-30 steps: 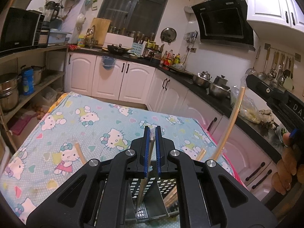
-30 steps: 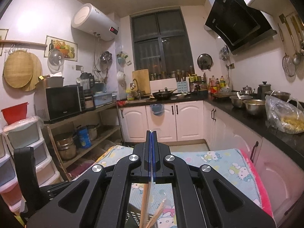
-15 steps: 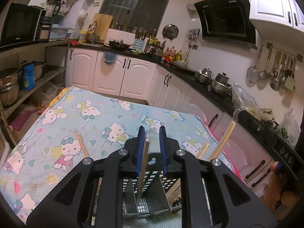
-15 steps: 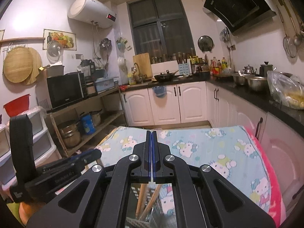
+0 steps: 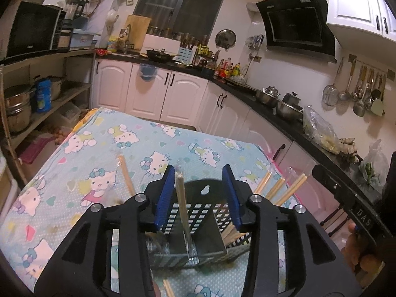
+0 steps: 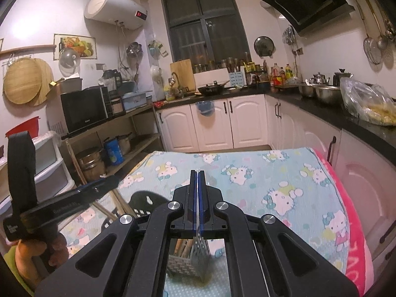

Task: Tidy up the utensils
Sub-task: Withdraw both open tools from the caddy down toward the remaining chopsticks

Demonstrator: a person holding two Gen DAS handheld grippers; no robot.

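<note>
Standing in a black utensil basket [image 5: 198,212], chopsticks [image 5: 279,190], probably a metal utensil [image 5: 182,198], left gripper [image 5: 198,198] spread wide, right gripper [image 6: 198,200] pressed closed.

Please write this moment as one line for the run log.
left hand-held gripper: open | metal utensil: standing in black caddy | right hand-held gripper: shut

Metal utensil [image 5: 182,208] lower end hidden in caddy [image 5: 198,225]; chopstick [image 5: 167,287] cut off btm edge.

microwave [image 6: 84,109] on shelf, water heater [image 6: 113,8], range hood [image 5: 297,24]
</note>
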